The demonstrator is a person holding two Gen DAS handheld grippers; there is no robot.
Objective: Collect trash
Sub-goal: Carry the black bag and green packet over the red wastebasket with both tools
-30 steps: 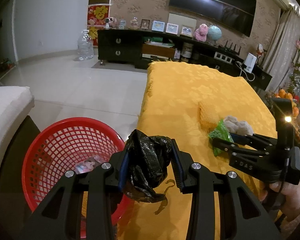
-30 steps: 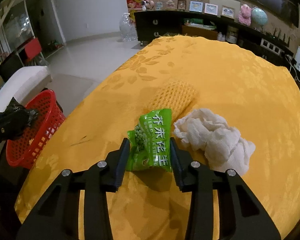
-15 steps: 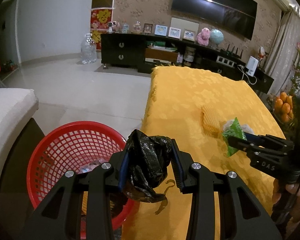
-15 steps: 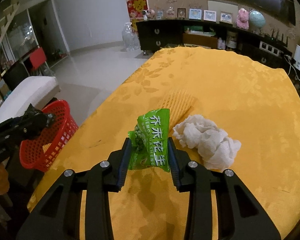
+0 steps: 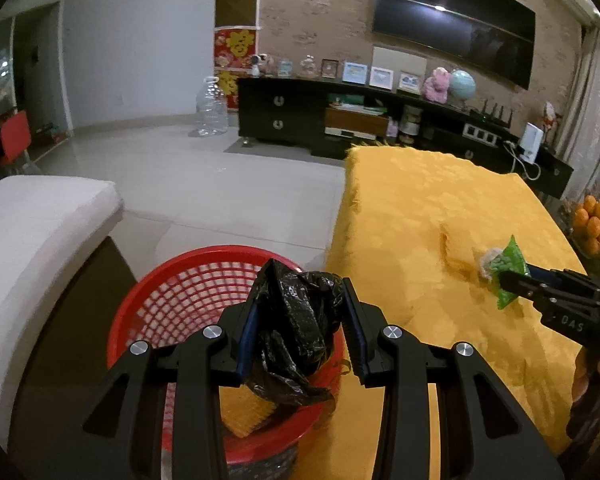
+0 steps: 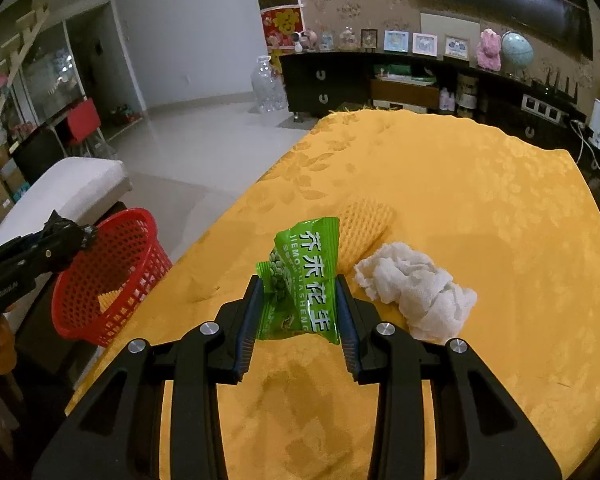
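Observation:
My left gripper (image 5: 300, 320) is shut on a crumpled black plastic bag (image 5: 296, 328) and hangs over the red mesh basket (image 5: 180, 292) beside the table's left edge. Yellow foam netting (image 5: 240, 412) lies inside the basket. My right gripper (image 6: 300, 312) is shut on a green snack packet (image 6: 304, 284), lifted above the yellow tablecloth (image 6: 460, 200). On the cloth behind it lie a yellow foam net sleeve (image 6: 364, 224) and a crumpled white tissue (image 6: 416, 288). In the left wrist view the right gripper (image 5: 512, 280) shows at the right with the green packet (image 5: 508, 264).
A white cushioned seat (image 5: 32, 232) stands left of the basket. A dark TV cabinet (image 5: 340, 120) with frames and toys runs along the back wall, with a large water bottle (image 5: 212, 108) beside it. Oranges (image 5: 592, 224) sit at the far right. Tiled floor lies beyond the table.
The left gripper has carried the black bag leftward, over the basket. The right gripper has lifted the green packet off the cloth, away from the tissue and net sleeve.

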